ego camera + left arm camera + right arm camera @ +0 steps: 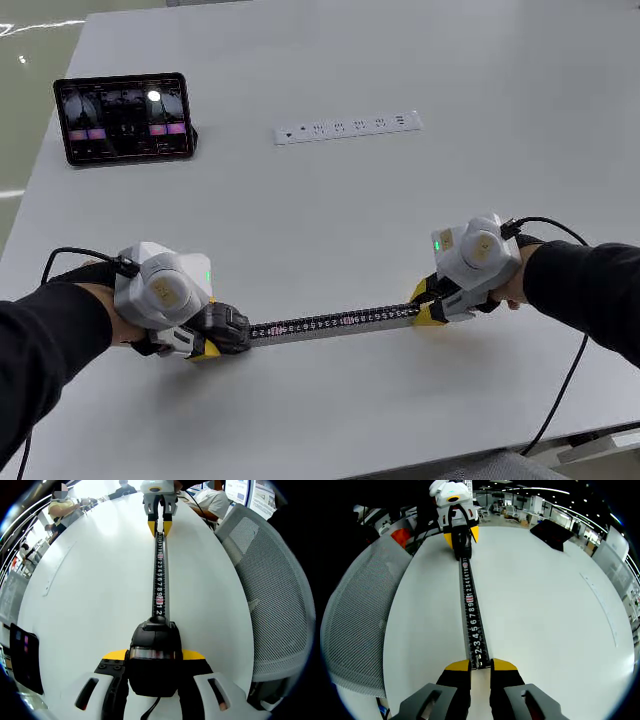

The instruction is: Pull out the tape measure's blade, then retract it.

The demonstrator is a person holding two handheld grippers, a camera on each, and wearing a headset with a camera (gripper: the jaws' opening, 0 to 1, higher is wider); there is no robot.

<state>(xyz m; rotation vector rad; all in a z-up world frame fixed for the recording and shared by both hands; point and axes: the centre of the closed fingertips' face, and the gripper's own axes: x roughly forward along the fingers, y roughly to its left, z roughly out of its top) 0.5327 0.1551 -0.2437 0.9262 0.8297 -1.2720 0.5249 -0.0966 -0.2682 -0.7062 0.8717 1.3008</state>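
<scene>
The black tape measure case (pixel 225 328) (pixel 154 655) sits between the jaws of my left gripper (pixel 205 346) (pixel 154 655), which is shut on it at the near left of the white table (pixel 330 210). Its dark numbered blade (pixel 335 322) (pixel 159 575) (pixel 471 620) lies drawn out flat across the table toward the right. My right gripper (pixel 422 305) (pixel 480 666) is shut on the blade's end hook. In the left gripper view the right gripper (pixel 159 525) shows at the far end of the blade; in the right gripper view the left gripper (pixel 460 532) holds the case at the far end.
A dark tablet (pixel 127 117) stands at the table's back left. A white power strip (pixel 348 127) lies in the middle back. A grey mesh chair (pixel 270 595) (pixel 360 610) stands at the table's near edge. Cables (pixel 560 390) trail from both grippers.
</scene>
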